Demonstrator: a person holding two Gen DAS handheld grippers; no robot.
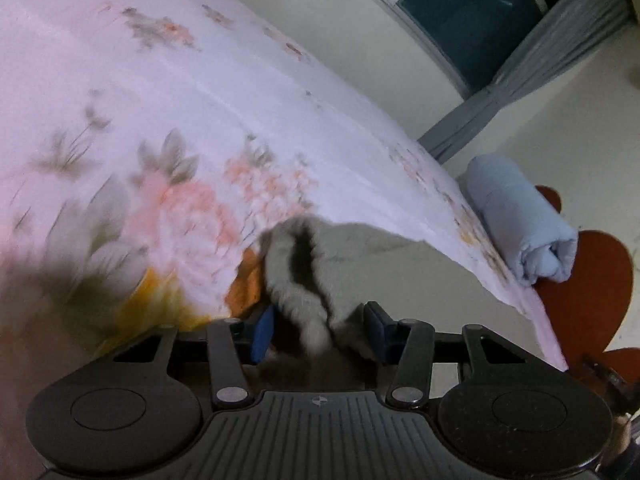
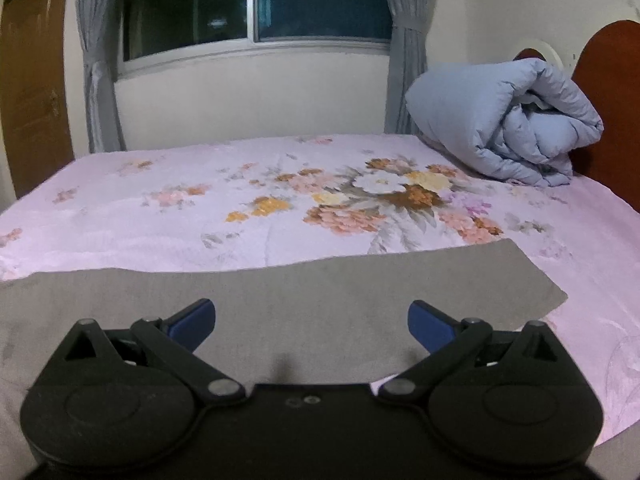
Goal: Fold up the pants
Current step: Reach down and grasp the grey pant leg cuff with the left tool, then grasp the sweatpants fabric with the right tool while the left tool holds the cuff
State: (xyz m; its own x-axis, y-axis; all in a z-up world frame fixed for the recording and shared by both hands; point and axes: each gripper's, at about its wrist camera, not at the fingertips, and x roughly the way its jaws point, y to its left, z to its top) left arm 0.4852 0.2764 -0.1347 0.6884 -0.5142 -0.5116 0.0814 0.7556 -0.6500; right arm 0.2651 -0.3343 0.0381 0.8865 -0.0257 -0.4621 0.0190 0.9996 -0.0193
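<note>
Pants (image 2: 280,292), grey, lie spread flat across the near side of the bed (image 2: 120,208), one end bunched up and pinched in the left hand-held gripper (image 1: 320,330), its blue pads closed on a wad of the cloth. Right hand-held gripper (image 2: 311,326) hovers over the flat fabric, jaws wide, holding nothing. Looks like an early fold only just starting; most remains. Rolled blue duvet (image 2: 508,120) sits by the headboard (image 2: 612,80).

No words, brand names, labels or numbers can be read in either view. The only mark is a small round crosshair emblem (image 1: 319,401) on the ribbed housing just behind the left claw.
</note>
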